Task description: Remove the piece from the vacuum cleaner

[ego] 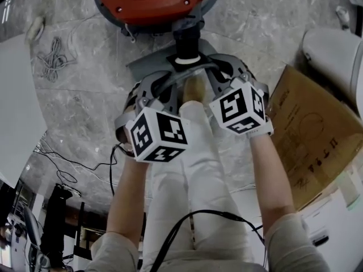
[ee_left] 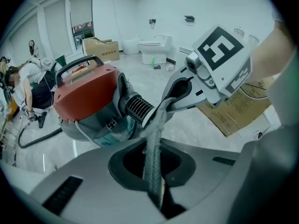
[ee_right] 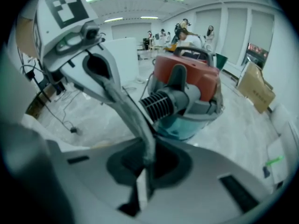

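Left gripper (ee_left: 154, 129), right gripper (ee_right: 147, 160): fingers together, nothing visibly between them. Tips meet near ribbed piece (ego: 187, 41), upper centre, on vacuum cleaner (ego: 152, 1). Judgement: open fingers, clamp piece squarely, pull straight.

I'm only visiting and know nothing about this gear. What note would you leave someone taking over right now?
Left gripper: shut on one end of the grey strip.
Right gripper: shut on the other end; the strip arcs between them.
Vacuum cleaner: on the floor just ahead, ribbed neck towards the grippers.
Done: strip gripped at both ends.
Left: whether it is free of the vacuum is unclear; check, then draw it away.
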`<action>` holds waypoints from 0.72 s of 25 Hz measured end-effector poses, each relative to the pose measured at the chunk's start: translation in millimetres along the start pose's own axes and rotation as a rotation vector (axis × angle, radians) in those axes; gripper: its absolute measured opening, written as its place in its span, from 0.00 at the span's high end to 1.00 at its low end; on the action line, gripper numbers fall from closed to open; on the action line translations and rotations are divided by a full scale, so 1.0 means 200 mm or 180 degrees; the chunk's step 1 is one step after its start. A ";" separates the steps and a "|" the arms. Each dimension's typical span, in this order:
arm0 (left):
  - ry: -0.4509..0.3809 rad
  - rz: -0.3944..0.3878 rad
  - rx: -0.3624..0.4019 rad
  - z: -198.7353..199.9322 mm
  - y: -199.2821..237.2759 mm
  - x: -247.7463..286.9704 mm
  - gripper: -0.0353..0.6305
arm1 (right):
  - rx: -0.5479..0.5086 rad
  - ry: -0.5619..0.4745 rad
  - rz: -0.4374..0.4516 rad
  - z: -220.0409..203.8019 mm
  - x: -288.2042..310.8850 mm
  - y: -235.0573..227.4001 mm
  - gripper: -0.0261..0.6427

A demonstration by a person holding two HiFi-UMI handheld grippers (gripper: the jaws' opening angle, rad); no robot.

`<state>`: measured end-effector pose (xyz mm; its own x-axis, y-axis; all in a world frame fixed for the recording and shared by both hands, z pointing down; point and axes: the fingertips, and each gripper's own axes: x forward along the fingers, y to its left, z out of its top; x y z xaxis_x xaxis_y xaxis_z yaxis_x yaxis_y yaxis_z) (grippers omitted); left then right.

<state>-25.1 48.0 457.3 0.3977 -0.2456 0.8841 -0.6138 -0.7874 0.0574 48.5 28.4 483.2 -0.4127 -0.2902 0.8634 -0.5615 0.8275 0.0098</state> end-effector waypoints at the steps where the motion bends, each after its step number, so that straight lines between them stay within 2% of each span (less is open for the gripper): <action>1: 0.0000 -0.0010 -0.0007 -0.01 0.00 0.00 0.90 | 0.0034 0.0002 0.0017 0.00 0.00 0.01 0.92; 4: -0.0010 0.0019 -0.0067 -0.02 0.03 0.01 0.90 | 0.0012 0.0058 0.0014 0.00 0.01 0.00 0.92; 11: 0.0019 -0.0044 -0.0076 -0.04 0.05 0.07 0.90 | -0.0327 0.0249 -0.0145 0.01 -0.04 0.01 0.92; 18: -0.0010 -0.0218 -0.0459 -0.11 0.04 0.17 0.90 | -0.0900 0.0503 -0.0381 0.05 -0.11 0.04 0.92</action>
<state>-31.8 46.4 499.0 0.4439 -0.1961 0.8743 -0.6766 -0.7131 0.1836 45.7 36.1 459.1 -0.2273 -0.3336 0.9149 -0.3691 0.8989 0.2360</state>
